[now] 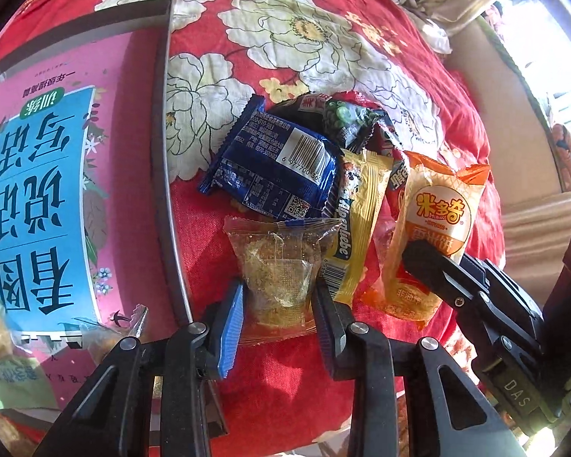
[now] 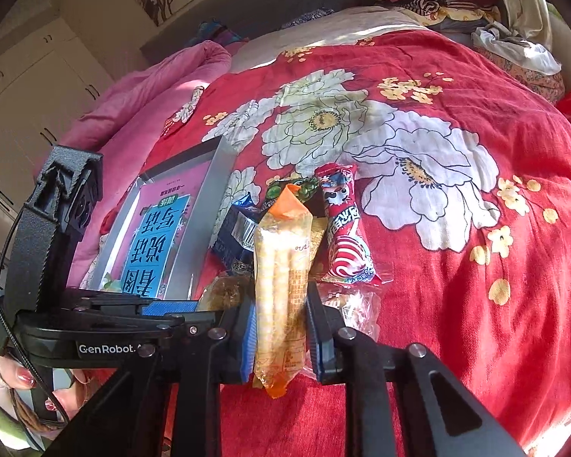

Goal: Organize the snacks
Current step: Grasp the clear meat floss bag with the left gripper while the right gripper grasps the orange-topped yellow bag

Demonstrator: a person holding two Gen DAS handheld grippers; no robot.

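Judging from how things lie, we are early in the sorting: most of the snacks are in a loose heap on the red floral bedspread (image 2: pixel 476 228), and only a couple of wrappers show at the near end of the grey-rimmed tray with a pink and blue printed panel (image 1: pixel 163 152).

Our left gripper (image 1: pixel 279 301) straddles the clear-wrapped brownish crumbly cake (image 1: pixel 281 266) at the heap's 6 o'clock edge. Its blue-padded fingers (image 1: pixel 230 323) stand just beside the wrapper's two sides. We cannot tell whether they already press on it or only bracket it.

Our right gripper (image 2: pixel 279 323) is closed on the long orange-ended packet of pale rice sticks (image 2: pixel 281 285), held at its lower half with the top pointing to 12 o'clock. In the left view the same packet (image 1: pixel 434 221) sits at 3 o'clock of the heap, with the right tool's dark finger across its lower part.

Left in the pile are the dark blue barcoded packet (image 1: pixel 274 163) at its centre, the small green-printed dark packet (image 1: pixel 346 122) at 12 o'clock, the yellow Alpenliebe stick (image 1: pixel 358 213) beside the cake, and the red and white swirl-printed candy packet (image 2: pixel 342 228) at 2 o'clock in the right view.

The tray lies at 9 o'clock of the heap, just beside it. We judge nearly all the transfers are yet to come.
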